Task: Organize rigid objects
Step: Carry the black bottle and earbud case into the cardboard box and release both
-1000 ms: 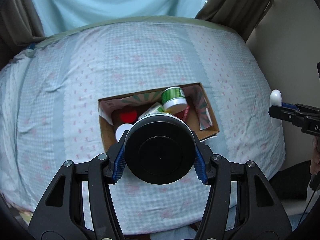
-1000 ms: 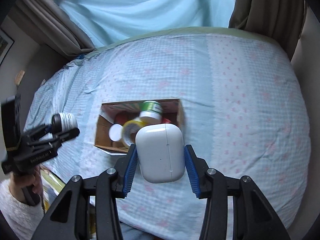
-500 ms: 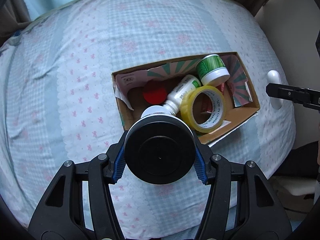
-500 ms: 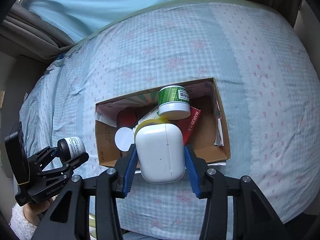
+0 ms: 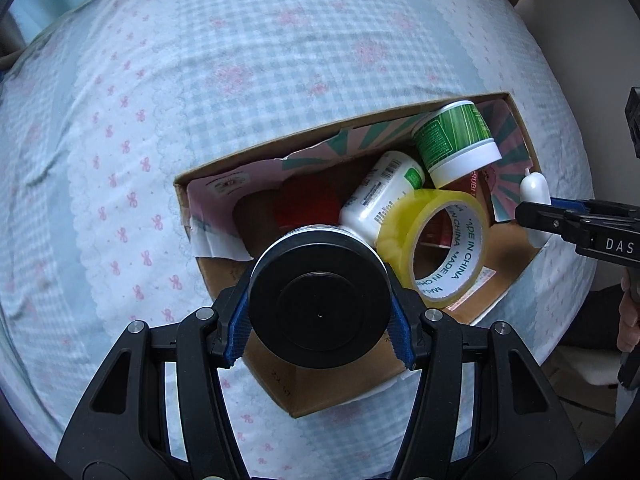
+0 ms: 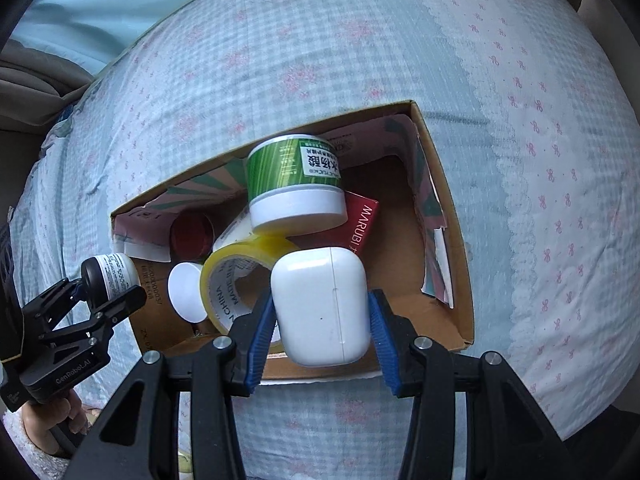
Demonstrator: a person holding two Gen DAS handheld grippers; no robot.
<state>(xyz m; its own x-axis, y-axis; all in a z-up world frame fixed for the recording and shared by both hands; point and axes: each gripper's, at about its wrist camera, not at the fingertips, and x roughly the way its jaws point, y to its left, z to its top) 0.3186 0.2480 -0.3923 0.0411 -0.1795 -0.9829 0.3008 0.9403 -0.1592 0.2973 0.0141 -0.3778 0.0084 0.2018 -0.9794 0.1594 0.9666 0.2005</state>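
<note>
right wrist view: right hand-held gripper [image 6: 322,322] clamps a smooth rounded white case [image 6: 322,306] above the cardboard box [image 6: 448,216].

1. Left gripper [image 5: 320,312] pointing steeply down over the near left part of the cardboard box [image 5: 516,276] on the bed [image 5: 200,80]; jaws closed on a round black-capped jar [image 5: 320,300], blue pads [image 5: 236,332] pressed to both sides.
2. Right gripper [image 6: 322,312] pointing steeply down over the near middle of the box; jaws clamped on a white earbud case [image 6: 322,304], gripped by the two long sides.
3. In the right wrist view, hand [image 6: 52,420] in a fuzzy white sleeve [image 6: 24,444] wrapped round the left gripper's handle, at the box's left edge.
4. In the left wrist view, right gripper's fingers at the box's right edge, case between them.
</note>
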